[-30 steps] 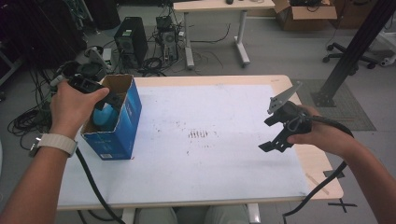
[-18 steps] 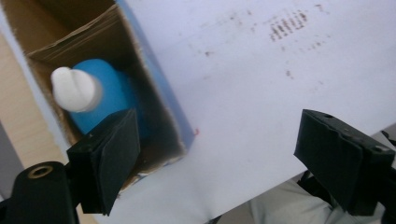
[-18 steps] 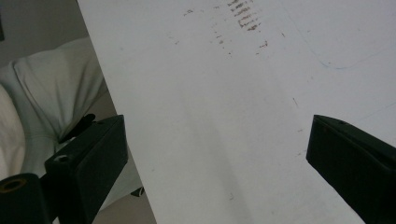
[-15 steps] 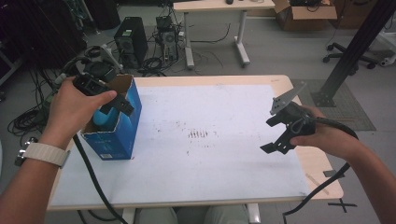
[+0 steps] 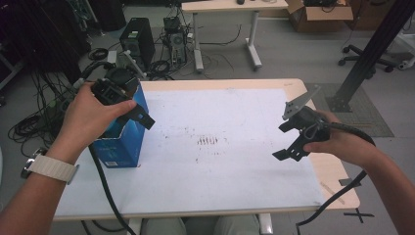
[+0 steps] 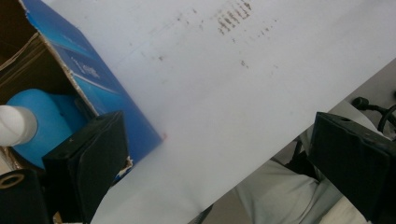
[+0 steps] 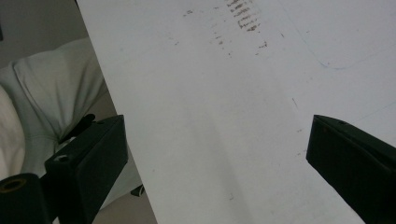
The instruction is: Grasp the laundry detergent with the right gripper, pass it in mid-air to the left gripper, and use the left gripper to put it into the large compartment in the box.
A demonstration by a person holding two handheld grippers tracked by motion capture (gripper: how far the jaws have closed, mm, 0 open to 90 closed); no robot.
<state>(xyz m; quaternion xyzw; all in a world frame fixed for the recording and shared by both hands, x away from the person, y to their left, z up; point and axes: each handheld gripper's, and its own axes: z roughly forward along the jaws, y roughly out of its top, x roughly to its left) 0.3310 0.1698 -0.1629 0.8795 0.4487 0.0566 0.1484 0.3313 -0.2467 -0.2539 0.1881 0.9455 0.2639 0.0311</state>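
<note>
At the worktop's left edge, the left hand-held gripper (image 5: pixel 139 115) hovers, jaws apart, over the box (image 5: pixel 120 147); bottle (image 6: pixel 42 119) inside, ungrasped. Right hand-held gripper (image 5: pixel 288 139) waits, jaws apart.

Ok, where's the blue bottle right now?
The blue bottle sits inside the open blue box at the table's left edge, just below the left gripper, whose jaws stand open over the box.
</note>
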